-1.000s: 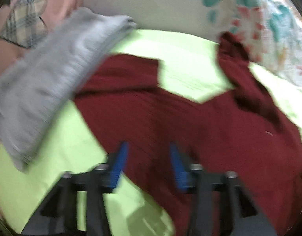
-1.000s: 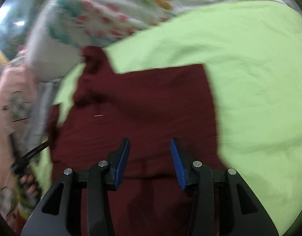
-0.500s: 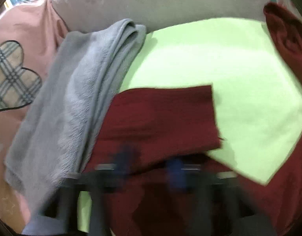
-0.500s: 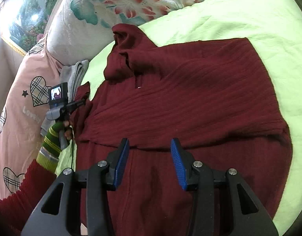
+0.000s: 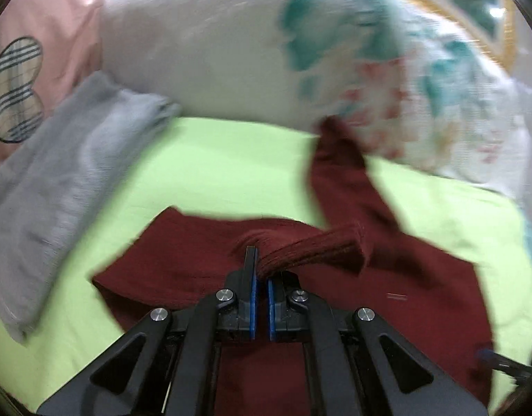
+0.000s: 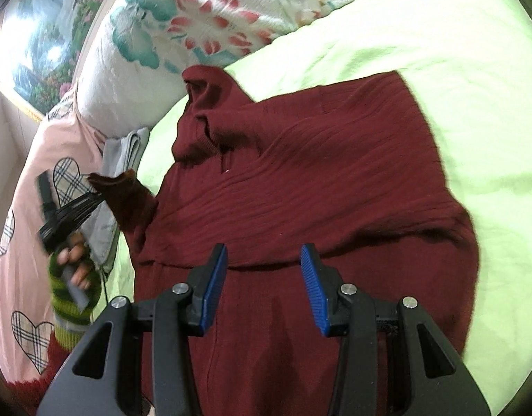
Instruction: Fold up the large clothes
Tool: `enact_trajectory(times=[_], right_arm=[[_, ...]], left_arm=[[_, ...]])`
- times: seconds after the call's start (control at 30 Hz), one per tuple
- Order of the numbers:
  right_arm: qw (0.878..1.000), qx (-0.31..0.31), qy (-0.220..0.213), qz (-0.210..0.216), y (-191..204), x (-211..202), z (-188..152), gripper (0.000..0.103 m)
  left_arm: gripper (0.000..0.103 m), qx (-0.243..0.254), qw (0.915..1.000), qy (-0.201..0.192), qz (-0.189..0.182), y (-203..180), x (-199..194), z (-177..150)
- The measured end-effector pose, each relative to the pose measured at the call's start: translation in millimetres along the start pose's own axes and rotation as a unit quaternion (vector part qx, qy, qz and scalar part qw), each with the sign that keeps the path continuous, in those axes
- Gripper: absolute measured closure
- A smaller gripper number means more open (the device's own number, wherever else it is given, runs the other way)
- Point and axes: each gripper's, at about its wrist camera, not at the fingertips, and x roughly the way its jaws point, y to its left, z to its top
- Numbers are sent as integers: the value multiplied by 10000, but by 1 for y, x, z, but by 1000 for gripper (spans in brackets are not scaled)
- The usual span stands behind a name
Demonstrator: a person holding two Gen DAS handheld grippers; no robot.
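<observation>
A dark red ribbed sweater (image 6: 328, 180) lies spread on a light green bedsheet (image 6: 456, 41), its collar toward the pillows. My left gripper (image 5: 260, 270) is shut on the cuff of the sweater's sleeve (image 5: 314, 246) and holds it lifted above the sheet. In the right wrist view the same gripper (image 6: 92, 190) shows at the left, pinching the raised sleeve (image 6: 127, 194). My right gripper (image 6: 262, 274) is open and empty, hovering over the sweater's lower body.
A folded grey garment (image 5: 58, 173) lies on the left by a pink heart-print pillow (image 5: 20, 69). A white floral pillow (image 5: 300, 52) lies at the head of the bed. A framed picture (image 6: 41, 34) hangs behind.
My left gripper has closed on the sleeve cuff and lifted it. My right gripper stays open over the sweater's lower part, a little closer to it.
</observation>
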Motion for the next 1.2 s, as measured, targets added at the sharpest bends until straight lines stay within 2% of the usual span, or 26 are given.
enact_trajectory(times=[0.07,0.13,0.23,0.37,0.5,0.6,0.67,0.7,0.8,0.87,0.93,1.0,1.1,1.2], right_arm=[[9999,66,-97,-17,-4,-10,-1,58],[9996,144,-216,-61,-12,-22,-1,58],[9984,361,-408,-147,-28,-41,-1,58],[9965,534,-577,-268,-45,-59,1,58],[9954,605,-664,-340,-54,-68,2,58],[9953,646,-650,-317,-56,-65,4,58],[9959,593,-624,-287,-52,-61,6,58],[9962,566,-605,-280,-49,-58,7,58],[9979,450,-433,-197,-39,-41,14,47],[9989,357,-285,-137,-31,-25,19,45],[9995,267,-170,-96,-24,-11,23,45],[9997,171,-117,-156,-19,1,28,45],[9993,62,-58,-357,-17,20,38,45],[9979,66,99,-641,-23,40,48,45]], left_arm=[[100,11,9991,-14,-414,-40,-9,-9],[100,137,9979,-56,-627,-80,-11,-20],[100,323,9939,222,-1034,-144,8,-39],[100,644,9896,489,-1190,-204,34,-72],[99,906,9847,877,-1201,-238,68,-99],[94,919,9804,1223,-1239,-239,82,-117],[86,886,9792,1290,-1291,-227,77,-123],[77,892,9788,1294,-1311,-221,70,-126],[60,901,9813,1123,-1277,-193,41,-130],[59,866,9857,921,-1117,-164,16,-135],[58,717,9922,705,-737,-126,-7,-139],[58,400,9974,564,-197,-78,-22,-140],[57,-153,9971,594,451,-10,-30,-142],[57,-541,9923,825,750,39,-22,-147]])
